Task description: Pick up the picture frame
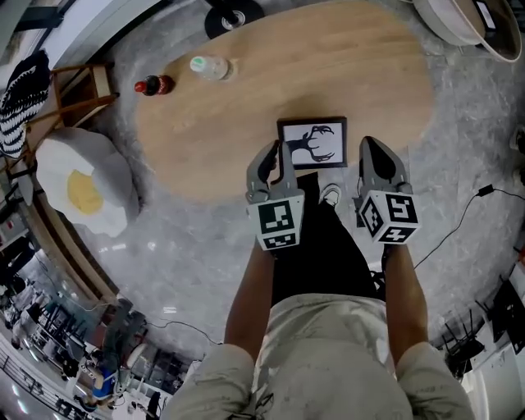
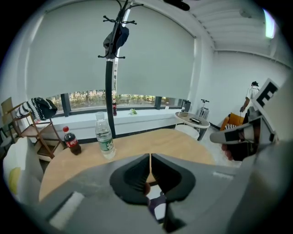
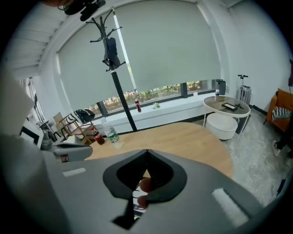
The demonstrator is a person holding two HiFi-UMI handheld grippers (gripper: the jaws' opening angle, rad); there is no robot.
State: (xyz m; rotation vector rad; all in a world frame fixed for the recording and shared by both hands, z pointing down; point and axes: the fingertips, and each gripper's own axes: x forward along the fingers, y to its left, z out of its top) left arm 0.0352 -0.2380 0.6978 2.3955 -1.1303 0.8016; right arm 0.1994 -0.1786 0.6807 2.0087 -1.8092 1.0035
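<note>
The picture frame (image 1: pixel 312 143), black-edged with a dark tree-like print on white, lies flat near the close edge of the oval wooden table (image 1: pixel 246 107). My left gripper (image 1: pixel 273 151) hangs at the frame's left side and my right gripper (image 1: pixel 371 146) at its right, both off its surface and pointing forward and down. In the left gripper view the jaws of the left gripper (image 2: pixel 150 156) meet at their tips with nothing between them. In the right gripper view the right gripper (image 3: pixel 146 151) likewise stands shut and empty. A sliver of the frame shows under each pair of jaws.
A clear water bottle (image 1: pixel 209 66) and a small cola bottle (image 1: pixel 153 84) stand at the table's far left. A fried-egg cushion (image 1: pixel 82 184) and a wooden chair (image 1: pixel 78 90) sit to the left. A coat-stand base (image 1: pixel 234 15) lies beyond the table; a cable (image 1: pixel 459 217) runs at right.
</note>
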